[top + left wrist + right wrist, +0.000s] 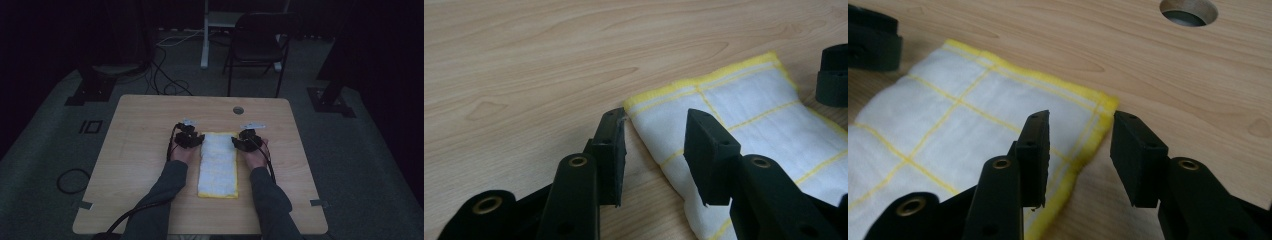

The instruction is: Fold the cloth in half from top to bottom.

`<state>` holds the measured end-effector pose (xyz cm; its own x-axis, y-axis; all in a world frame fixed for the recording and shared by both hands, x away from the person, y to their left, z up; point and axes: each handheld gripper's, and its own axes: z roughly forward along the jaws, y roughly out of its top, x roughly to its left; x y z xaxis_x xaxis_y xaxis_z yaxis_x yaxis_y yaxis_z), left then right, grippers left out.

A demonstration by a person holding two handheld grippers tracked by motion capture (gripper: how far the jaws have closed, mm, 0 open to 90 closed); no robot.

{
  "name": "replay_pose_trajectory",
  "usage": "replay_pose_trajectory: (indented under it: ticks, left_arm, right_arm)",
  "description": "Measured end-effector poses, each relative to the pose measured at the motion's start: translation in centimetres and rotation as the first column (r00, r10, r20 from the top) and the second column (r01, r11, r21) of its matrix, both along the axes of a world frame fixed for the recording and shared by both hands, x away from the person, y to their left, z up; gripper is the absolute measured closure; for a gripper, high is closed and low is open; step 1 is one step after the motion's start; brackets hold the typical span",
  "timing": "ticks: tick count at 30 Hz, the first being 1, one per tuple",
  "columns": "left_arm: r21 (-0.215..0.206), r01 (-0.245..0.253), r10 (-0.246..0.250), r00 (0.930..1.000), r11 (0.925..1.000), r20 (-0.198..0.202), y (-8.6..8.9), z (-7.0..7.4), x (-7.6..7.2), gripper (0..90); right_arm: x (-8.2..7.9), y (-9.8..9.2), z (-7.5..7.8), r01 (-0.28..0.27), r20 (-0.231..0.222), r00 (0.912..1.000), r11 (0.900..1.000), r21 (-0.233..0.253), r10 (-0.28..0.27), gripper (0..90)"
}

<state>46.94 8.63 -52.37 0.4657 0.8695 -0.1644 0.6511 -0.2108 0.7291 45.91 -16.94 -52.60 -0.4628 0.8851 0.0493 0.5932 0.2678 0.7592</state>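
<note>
Straddling the far corners of the folded cloth (218,162) lying mid-counter (140,150), left hand-held gripper (655,150) and right hand-held gripper (1080,150) are both hovering spread; uneven closing is risking pinching only the top layer.

— Item under inspection?
— One folded cloth (218,164), white with a yellow border and thin yellow grid lines.

— Condition?
— Folded into a long narrow rectangle, lying flat on the table, layered edges visible along one side in the left gripper view (744,125).

— Position?
— Centre of the table, long axis running twelve to six o'clock. Far corners squared off, the yellow hem continuous around the corner in the right gripper view (998,100).
</note>
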Motion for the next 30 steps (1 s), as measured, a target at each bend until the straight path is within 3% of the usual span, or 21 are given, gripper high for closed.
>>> replay_pose_trajectory:
  ticks: [2, 6, 12, 18, 30]
  left_arm:
    - [0.007, -0.003, 0.003, 0.9999, 1.0, -0.01, -0.1, -0.2, 0.2, 60.3]
    - [-0.016, -0.009, 0.009, 0.9993, 0.9998, -0.036, -0.2, -0.9, 0.6, 58.9]
    - [0.01, 0.005, -0.005, 0.9992, 0.9999, -0.04, -0.9, -1.3, 0.8, 57.4]
    - [-0.007, 0.015, -0.015, 0.999, 0.9999, -0.043, -1.5, -1.4, 1.1, 55.9]
    - [0.029, 0.038, -0.037, 0.9985, 0.9988, -0.041, -2.1, -1.3, 1.4, 56.5]
  right_arm:
    - [0.3, 0.3, 0.1, 0.0, -0.004, 1.0, 1.0, 0.001, 0.0, 58.1]
    - [1.0, 0.7, 0.0, -0.008, -0.015, 0.9999, 1.0, -0.004, 0.008, 56.9]
    - [1.8, 0.7, -0.5, 0.013, -0.03, 0.9995, 1.0, -0.016, -0.013, 53.7]
    - [2.4, 0.1, -1.0, 0.041, -0.07, 0.9968, 0.999, 0.029, -0.039, 46.4]
    - [2.6, 1.2, -1.3, 0.016, -0.084, 0.9964, 1.0, 0.014, -0.015, 45.3]
